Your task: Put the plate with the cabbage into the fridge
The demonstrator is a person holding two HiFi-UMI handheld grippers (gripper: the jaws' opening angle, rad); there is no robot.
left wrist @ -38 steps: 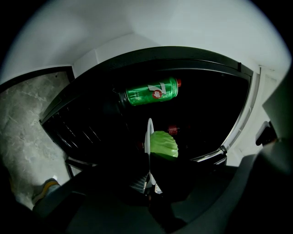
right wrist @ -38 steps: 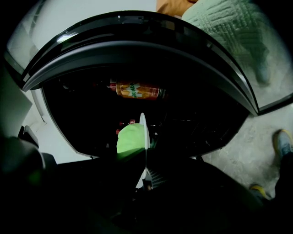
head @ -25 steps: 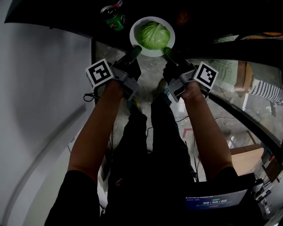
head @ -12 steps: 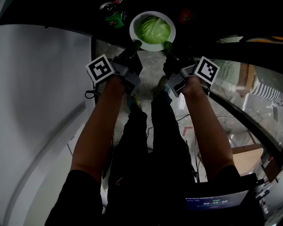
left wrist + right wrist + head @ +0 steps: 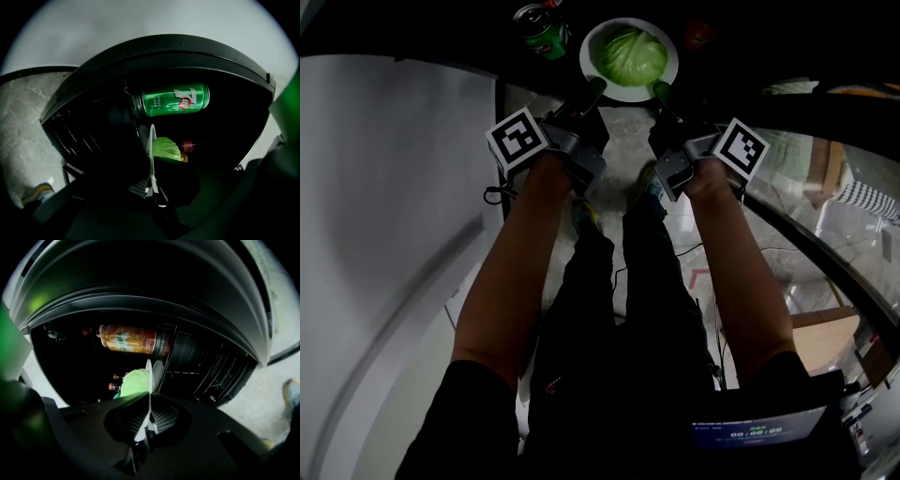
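Note:
A white plate (image 5: 604, 82) carrying a green cabbage (image 5: 633, 54) sits at the dark fridge opening at the top of the head view. My left gripper (image 5: 595, 89) is shut on the plate's near-left rim and my right gripper (image 5: 662, 92) is shut on its near-right rim. The left gripper view shows the plate (image 5: 153, 154) edge-on between the jaws with the cabbage (image 5: 166, 147) beyond. The right gripper view shows the same: the plate (image 5: 149, 380) edge-on, with the cabbage (image 5: 133, 382) to its left.
Inside the dark fridge (image 5: 93, 131), a green soda can (image 5: 541, 36) stands left of the plate; it also shows as the green can (image 5: 171, 100). An orange can (image 5: 129, 339) and small red-capped bottles (image 5: 114, 381) sit to the right. The white fridge door (image 5: 384, 187) stands on the left.
Both grippers have carried the plate with the cabbage forward, farther into the fridge opening. The cans have stayed in place.

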